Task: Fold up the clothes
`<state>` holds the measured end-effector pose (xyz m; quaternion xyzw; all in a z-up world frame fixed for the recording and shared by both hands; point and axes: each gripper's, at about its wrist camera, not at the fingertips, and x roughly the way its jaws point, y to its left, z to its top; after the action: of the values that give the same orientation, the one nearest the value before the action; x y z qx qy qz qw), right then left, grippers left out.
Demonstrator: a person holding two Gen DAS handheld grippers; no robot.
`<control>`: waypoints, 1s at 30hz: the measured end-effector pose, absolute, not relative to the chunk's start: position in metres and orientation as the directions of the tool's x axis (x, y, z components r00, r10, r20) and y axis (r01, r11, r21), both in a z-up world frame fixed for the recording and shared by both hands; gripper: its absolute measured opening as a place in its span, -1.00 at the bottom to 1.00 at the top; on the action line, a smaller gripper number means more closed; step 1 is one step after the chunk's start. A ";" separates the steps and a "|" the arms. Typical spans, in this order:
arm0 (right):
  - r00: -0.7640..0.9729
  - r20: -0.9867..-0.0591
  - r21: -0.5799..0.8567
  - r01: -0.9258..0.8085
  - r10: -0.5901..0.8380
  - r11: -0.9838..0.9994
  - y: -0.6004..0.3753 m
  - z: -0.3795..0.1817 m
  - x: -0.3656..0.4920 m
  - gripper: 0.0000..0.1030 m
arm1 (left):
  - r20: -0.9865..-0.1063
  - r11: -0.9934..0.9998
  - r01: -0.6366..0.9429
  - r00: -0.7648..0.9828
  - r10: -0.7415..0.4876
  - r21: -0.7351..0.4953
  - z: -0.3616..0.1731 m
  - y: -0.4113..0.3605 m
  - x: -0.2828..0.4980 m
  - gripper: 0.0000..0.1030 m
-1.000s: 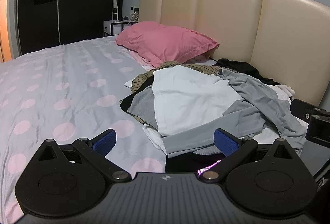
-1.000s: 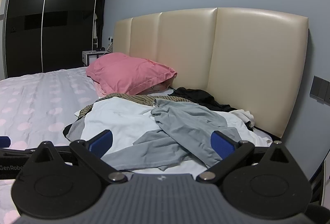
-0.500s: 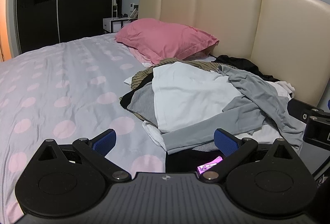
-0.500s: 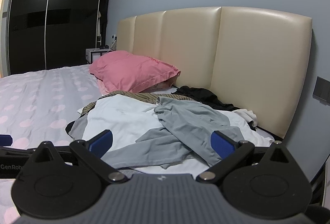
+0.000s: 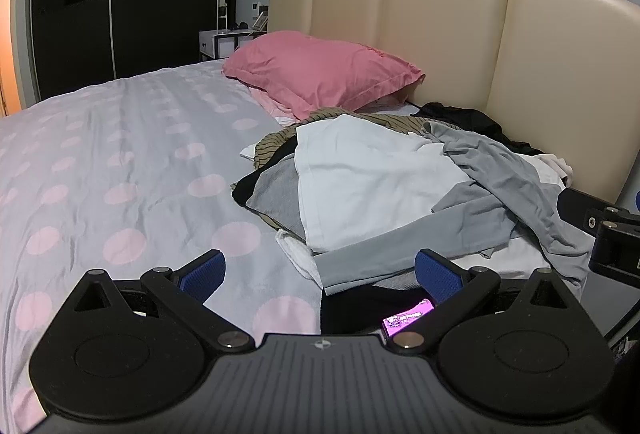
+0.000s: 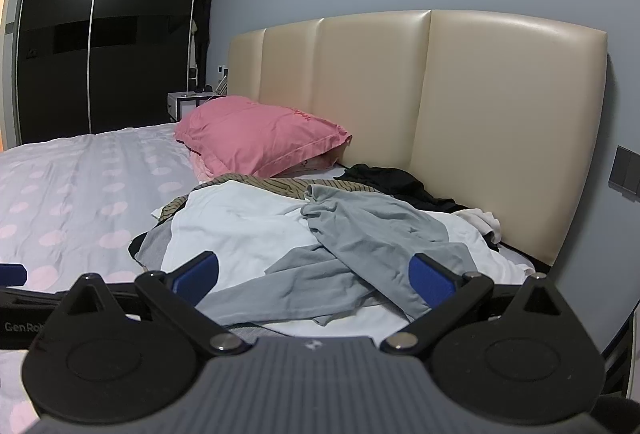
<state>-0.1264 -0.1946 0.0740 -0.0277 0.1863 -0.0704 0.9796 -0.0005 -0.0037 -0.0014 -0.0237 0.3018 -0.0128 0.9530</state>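
At nine o'clock in the left wrist view the bed (image 5: 120, 154) spreads a flat stretch of grey cover with pink dots, bare cloth that looks like the likely surface for laying a garment out to fold. Toward twelve o'clock a pink pillow (image 5: 320, 74) leans near the cream headboard (image 5: 440, 34), out of the working area. From the centre to three o'clock lies the pile of clothes (image 5: 400, 186), unfolded and overlapping: a white shirt (image 5: 368, 178) on top, a grey long-sleeved top (image 5: 500, 186) draped across it with one sleeve trailing toward the near edge, a striped olive garment (image 5: 280, 142) beneath, and a black garment (image 5: 468, 118) against the headboard. The heap sits close to the mattress edge, probably so both hands can reach it. The left tongs (image 5: 318, 276) hover at six o'clock, spread wide and empty, their blue pads just short of the trailing grey sleeve. In the right wrist view the right tongs (image 6: 312, 276) are likewise wide apart and hold nothing, poised just before the grey top, touching no cloth. No garment is folded yet.
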 end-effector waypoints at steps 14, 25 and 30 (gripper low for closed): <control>0.919 -0.369 -0.066 0.124 -0.140 0.990 -0.197 0.074 -0.125 0.98 | -0.580 0.998 0.011 0.814 -0.041 -0.054 -0.002 -0.005 -0.001 1.00; 0.917 -0.374 -0.069 0.119 -0.136 0.990 -0.197 0.073 -0.124 0.98 | -0.585 0.999 0.010 0.810 -0.038 -0.051 -0.004 -0.005 0.001 1.00; 0.916 -0.378 -0.072 0.118 -0.136 0.990 -0.197 0.073 -0.123 0.98 | -0.590 0.999 0.010 0.807 -0.038 -0.050 -0.004 -0.005 0.002 1.00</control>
<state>-0.1234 -0.1966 0.0728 -0.0241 0.1948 -0.0649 0.9784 0.0019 -0.0049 -0.0045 -0.0223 0.3105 -0.0127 0.9502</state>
